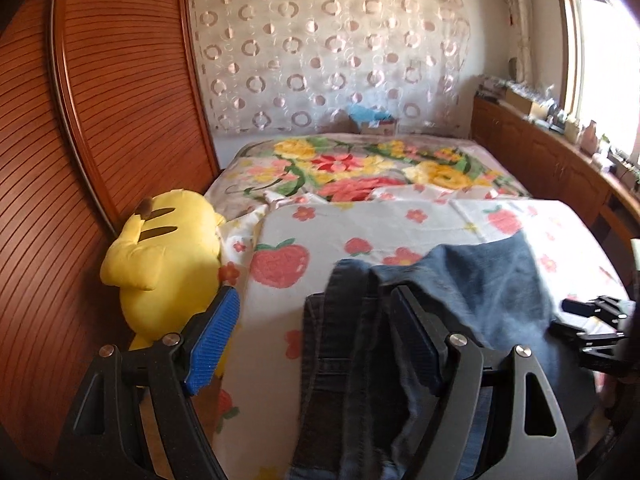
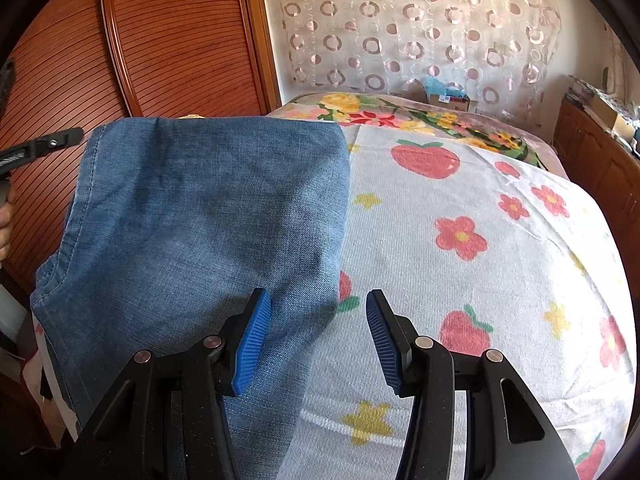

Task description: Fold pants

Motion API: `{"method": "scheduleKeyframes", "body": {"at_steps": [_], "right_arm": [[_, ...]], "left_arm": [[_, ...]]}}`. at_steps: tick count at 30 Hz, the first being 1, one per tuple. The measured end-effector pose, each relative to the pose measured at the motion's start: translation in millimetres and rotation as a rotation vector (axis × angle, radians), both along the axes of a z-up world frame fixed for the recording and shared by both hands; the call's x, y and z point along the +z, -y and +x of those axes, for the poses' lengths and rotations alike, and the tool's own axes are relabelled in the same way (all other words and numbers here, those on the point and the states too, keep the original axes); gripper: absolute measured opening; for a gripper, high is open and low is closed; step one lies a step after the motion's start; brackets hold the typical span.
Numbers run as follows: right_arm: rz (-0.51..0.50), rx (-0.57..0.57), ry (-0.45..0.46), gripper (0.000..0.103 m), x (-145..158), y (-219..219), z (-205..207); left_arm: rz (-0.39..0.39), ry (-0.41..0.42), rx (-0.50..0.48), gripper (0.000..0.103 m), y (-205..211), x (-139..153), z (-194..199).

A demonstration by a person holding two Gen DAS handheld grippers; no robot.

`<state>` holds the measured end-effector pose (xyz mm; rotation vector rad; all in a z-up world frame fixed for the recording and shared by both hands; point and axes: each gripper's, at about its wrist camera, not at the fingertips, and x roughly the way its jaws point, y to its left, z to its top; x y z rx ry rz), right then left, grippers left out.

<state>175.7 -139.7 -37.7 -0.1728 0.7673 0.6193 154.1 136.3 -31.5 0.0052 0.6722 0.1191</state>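
Observation:
Blue denim pants (image 2: 208, 216) lie flat on the bed with a fold edge on their far side. In the left wrist view the pants (image 1: 472, 292) show a darker waistband part near me, lying between the fingers. My left gripper (image 1: 316, 312) is open wide over the waistband, holding nothing. My right gripper (image 2: 316, 320) is open above the pants' right edge, its left pad (image 2: 254, 336) over the denim and its right pad (image 2: 384, 340) over the sheet. The right gripper also shows at the right edge of the left wrist view (image 1: 592, 320).
The bed carries a strawberry and flower sheet (image 2: 460, 208) and a floral blanket (image 1: 360, 168) further back. A yellow plush toy (image 1: 168, 256) sits at the bed's left edge against a wooden slatted wardrobe (image 1: 100, 120). A wooden cabinet (image 1: 560, 164) runs along the right.

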Motion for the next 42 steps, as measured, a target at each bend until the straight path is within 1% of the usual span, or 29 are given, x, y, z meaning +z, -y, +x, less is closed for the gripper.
{"method": "scheduleKeyframes", "body": {"at_steps": [4,6,10,12,15,18,21,24,28,31,36,42], "right_arm": [[0.0,-0.003,-0.003,0.052,-1,-1,0],[0.001,-0.004,-0.004,0.052,-1,-1,1],[0.001,-0.003,-0.005,0.052,-1,-1,0],[0.0,-0.003,-0.004,0.052,-1,-1,0],[0.0,-0.002,-0.005,0.052,-1,-1,0],[0.002,-0.003,-0.006,0.052,-1,-1,1],[-0.001,-0.002,-0.006,0.052,-1,-1,0],[-0.007,-0.005,-0.004,0.052,1,3,-6],[0.03,-0.009,-0.028,0.052,10,14,-20],[0.05,-0.001,-0.033,0.052,15,21,-36],[0.063,-0.001,-0.055,0.052,13,29,-56],[0.08,-0.014,-0.069,0.052,13,32,-64]], "left_arm": [[-0.023,0.033,-0.053,0.079,19,7,-14],[-0.044,0.039,-0.096,0.079,33,6,-20],[-0.065,0.01,-0.166,0.079,57,-6,-19],[-0.038,-0.02,-0.178,0.079,66,-18,-14],[0.0,-0.057,-0.158,0.079,68,-30,-8],[0.04,-0.087,-0.092,0.079,54,-41,0],[0.059,-0.122,-0.018,0.079,32,-53,9],[0.053,-0.134,0.0,0.079,20,-59,7],[0.028,-0.112,-0.01,0.079,17,-57,-4],[0.003,-0.075,-0.033,0.079,24,-48,-16],[-0.02,-0.017,-0.095,0.079,52,-35,-42],[-0.048,-0.017,-0.194,0.079,86,-37,-55]]}}
